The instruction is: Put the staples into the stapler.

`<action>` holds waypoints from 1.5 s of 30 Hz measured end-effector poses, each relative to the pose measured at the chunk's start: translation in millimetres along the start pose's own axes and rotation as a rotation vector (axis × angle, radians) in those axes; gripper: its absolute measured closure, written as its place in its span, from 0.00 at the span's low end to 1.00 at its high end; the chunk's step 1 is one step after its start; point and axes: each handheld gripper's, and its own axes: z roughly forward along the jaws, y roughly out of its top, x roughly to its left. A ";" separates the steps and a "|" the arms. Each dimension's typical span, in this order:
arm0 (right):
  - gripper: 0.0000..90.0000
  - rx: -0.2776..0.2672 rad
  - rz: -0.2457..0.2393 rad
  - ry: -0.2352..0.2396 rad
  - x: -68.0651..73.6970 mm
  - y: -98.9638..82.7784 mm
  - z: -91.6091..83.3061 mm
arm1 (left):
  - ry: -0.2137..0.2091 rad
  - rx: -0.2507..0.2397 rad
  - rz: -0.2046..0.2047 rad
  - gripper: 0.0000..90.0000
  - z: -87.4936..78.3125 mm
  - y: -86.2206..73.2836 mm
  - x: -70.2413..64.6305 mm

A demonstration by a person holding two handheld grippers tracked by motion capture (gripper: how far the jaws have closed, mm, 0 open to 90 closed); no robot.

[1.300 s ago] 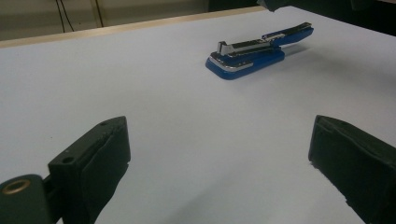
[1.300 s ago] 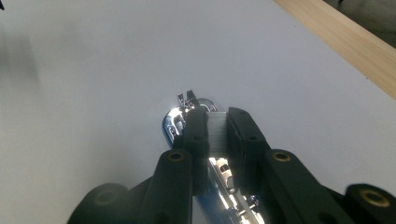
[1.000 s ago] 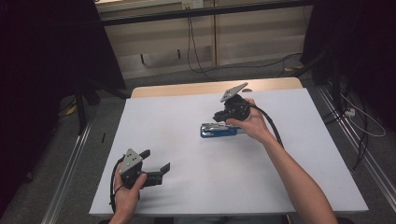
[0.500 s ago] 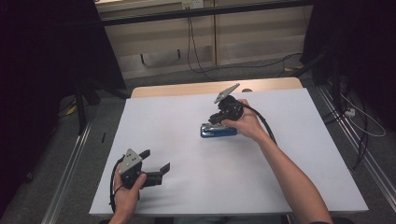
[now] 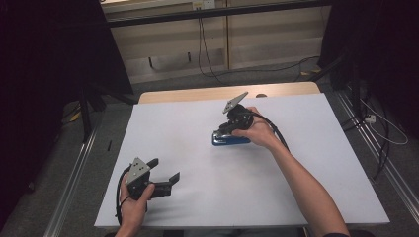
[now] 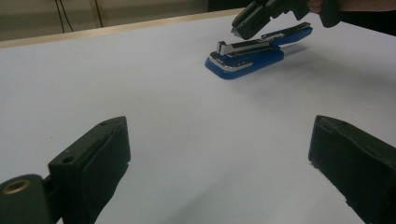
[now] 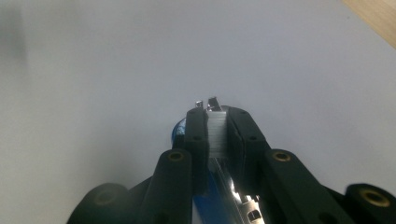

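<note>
Blue metal-topped stapler (image 5: 230, 138) lies open; right gripper (image 7: 216, 122) pinches a strip of staples (image 7: 215, 133) — seat it squarely; left gripper (image 6: 219, 154) gapes, idle.

I read this as a lab recording bay: white-topped table (image 5: 296, 187), dark curtains (image 5: 44, 74) left and right, cables (image 5: 212, 59) trailing far across the floor.
</note>
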 end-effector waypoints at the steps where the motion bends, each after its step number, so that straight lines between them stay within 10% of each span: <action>1: 0.88 -0.011 -0.004 0.004 -2.1 -1.3 1.0 | 0.000 -0.001 -0.001 0.06 -0.1 0.0 -0.1; 45: 0.88 -0.029 -0.150 0.072 -10.3 -3.0 13.4 | 0.001 0.003 0.001 0.06 -0.4 -0.1 0.4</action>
